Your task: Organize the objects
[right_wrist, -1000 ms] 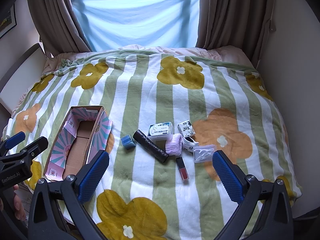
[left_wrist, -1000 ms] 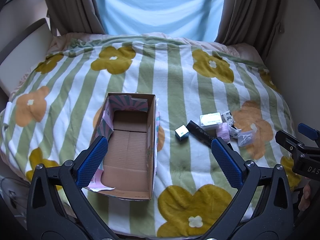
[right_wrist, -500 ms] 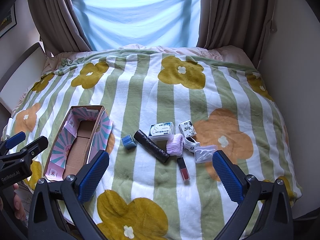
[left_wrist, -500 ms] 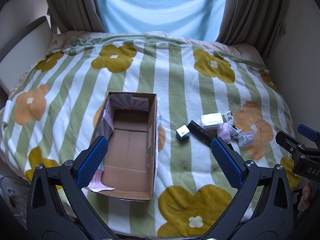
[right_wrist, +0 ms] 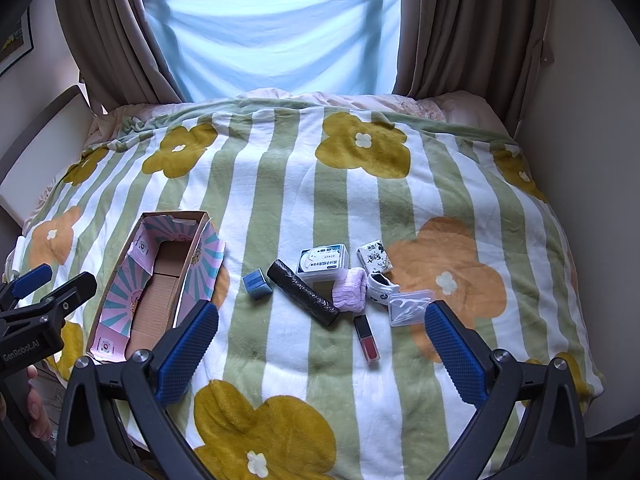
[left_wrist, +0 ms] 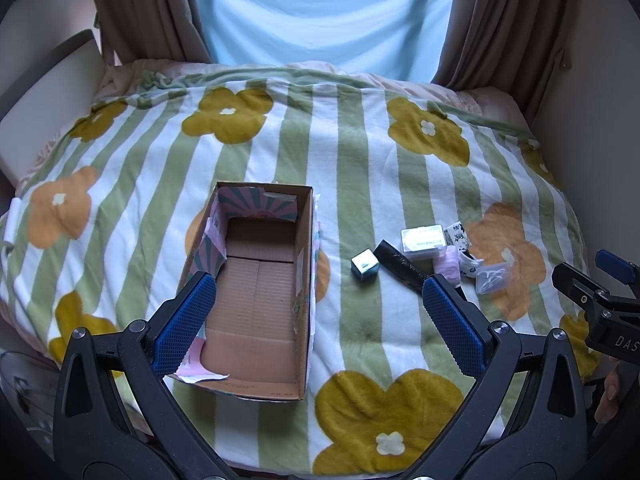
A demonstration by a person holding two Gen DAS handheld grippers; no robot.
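An open, empty cardboard box (left_wrist: 256, 300) (right_wrist: 156, 304) lies on the bed at the left. To its right lies a cluster: a small blue cube (right_wrist: 257, 283) (left_wrist: 364, 268), a black roll (right_wrist: 302, 293) (left_wrist: 400, 266), a white lidded tub (right_wrist: 322, 262) (left_wrist: 423, 240), a pink cloth (right_wrist: 351, 290), a patterned packet (right_wrist: 374, 256), a rolled sock (right_wrist: 380, 283), a clear plastic case (right_wrist: 410, 306) (left_wrist: 493, 276) and a red lipstick (right_wrist: 367, 339). My left gripper (left_wrist: 318, 322) is open above the box's near right side. My right gripper (right_wrist: 320, 350) is open, hovering in front of the cluster.
The bed is covered by a green-striped blanket (right_wrist: 312, 184) with yellow and orange flowers. A headboard panel (right_wrist: 44, 136) stands at the left, a wall (right_wrist: 580, 160) at the right, curtains (right_wrist: 280, 40) at the far end.
Both views have shifted only slightly; the left gripper has crept a little forward over the bed. Nothing was picked up or moved.
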